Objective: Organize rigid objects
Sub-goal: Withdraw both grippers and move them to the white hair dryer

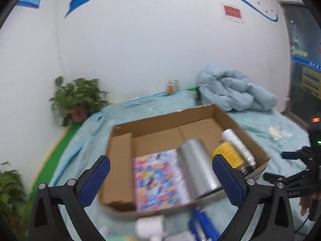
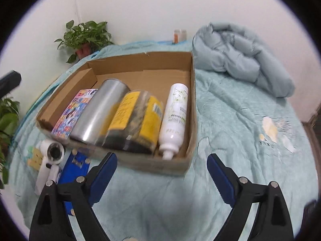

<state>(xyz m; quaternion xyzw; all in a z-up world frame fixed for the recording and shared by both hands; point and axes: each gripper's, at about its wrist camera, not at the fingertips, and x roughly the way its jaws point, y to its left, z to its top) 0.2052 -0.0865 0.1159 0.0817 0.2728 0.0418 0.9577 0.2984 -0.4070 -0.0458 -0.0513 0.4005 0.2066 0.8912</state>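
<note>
Cardboard box [image 2: 192, 104] sits on a bed covered by a pale green quilt [image 2: 230, 120], open side up. It serves as the collecting tray. Four items lie inside, side by side along the near wall: a colourful booklet [image 2: 70, 112] flat on the floor at the left, a silver can [image 2: 100, 110] on its side partly over the booklet, a yellow-labelled jar [image 2: 138, 118] on its side against the can, and a white bottle [image 2: 176, 118] with its cap toward the near wall. Laying the round items down and packing them close likely keeps them from rolling.

Far half of the box floor is bare, so there is room for more.

Left hand-held gripper [image 1: 160, 180]: jaws spread wide, nothing between the pads; it hangs over the near edge of the box. Right hand-held gripper [image 2: 162, 174]: jaws also wide apart and empty, in front of the box's near right corner.

Not yet boxed, on the quilt just in front of the near left corner: a white device with a round lens [image 2: 50, 156], possibly a small handheld fan (view blurred), and a blue flat piece [image 2: 74, 172] touching it. Judged next candidates.

Off-task: a folded jacket [image 2: 240, 60], a potted plant [image 2: 84, 38], and a small jar by the wall [image 2: 179, 36].
</note>
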